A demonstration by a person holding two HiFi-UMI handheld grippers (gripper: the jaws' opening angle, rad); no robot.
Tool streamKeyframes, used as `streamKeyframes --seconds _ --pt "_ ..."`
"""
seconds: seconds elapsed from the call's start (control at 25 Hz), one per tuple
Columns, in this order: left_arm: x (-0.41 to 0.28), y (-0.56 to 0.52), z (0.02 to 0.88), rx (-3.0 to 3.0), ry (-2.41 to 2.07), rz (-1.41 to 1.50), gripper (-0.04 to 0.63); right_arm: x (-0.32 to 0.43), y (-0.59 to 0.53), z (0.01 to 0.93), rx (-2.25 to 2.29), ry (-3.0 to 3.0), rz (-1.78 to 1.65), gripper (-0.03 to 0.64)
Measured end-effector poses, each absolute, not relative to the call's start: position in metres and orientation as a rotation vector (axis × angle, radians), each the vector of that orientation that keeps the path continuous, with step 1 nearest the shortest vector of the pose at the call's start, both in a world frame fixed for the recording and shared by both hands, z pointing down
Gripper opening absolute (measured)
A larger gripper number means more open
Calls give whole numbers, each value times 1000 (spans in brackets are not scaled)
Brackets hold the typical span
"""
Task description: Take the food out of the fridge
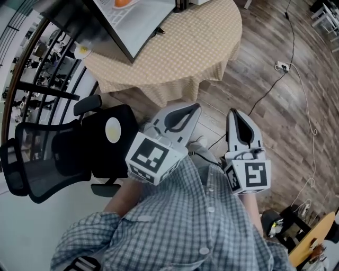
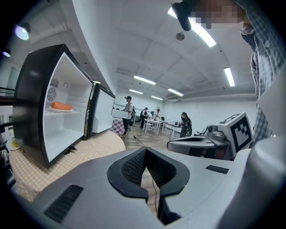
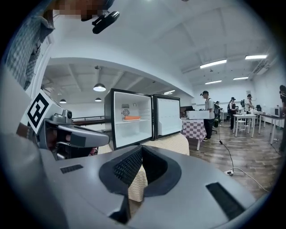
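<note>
A small black fridge (image 3: 117,120) stands on the round table with a checked cloth (image 1: 180,53), its door swung open. On its upper shelf lies an orange piece of food (image 2: 61,106), also seen in the right gripper view (image 3: 132,118) and at the top edge of the head view (image 1: 122,2). My left gripper (image 1: 197,107) and right gripper (image 1: 233,111) are held side by side over the floor, short of the table and pointing toward it. Both are shut with nothing between the jaws (image 2: 145,150) (image 3: 142,147).
A black mesh office chair (image 1: 58,153) stands to the left, close to the table. A cable (image 1: 296,79) and a power strip (image 1: 282,66) lie on the wooden floor to the right. Several people (image 2: 128,112) stand at tables far across the room.
</note>
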State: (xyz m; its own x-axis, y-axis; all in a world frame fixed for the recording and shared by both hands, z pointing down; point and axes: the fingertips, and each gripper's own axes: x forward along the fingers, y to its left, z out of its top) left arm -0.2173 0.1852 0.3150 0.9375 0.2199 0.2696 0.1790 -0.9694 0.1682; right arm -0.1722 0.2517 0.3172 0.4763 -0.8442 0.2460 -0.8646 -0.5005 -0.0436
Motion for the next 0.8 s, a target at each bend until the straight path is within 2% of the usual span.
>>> streamKeyframes --seconds 0.8 --pt "-119 207 326 2984 115 448 -2 -67 302 343 2588 -1573 390 9"
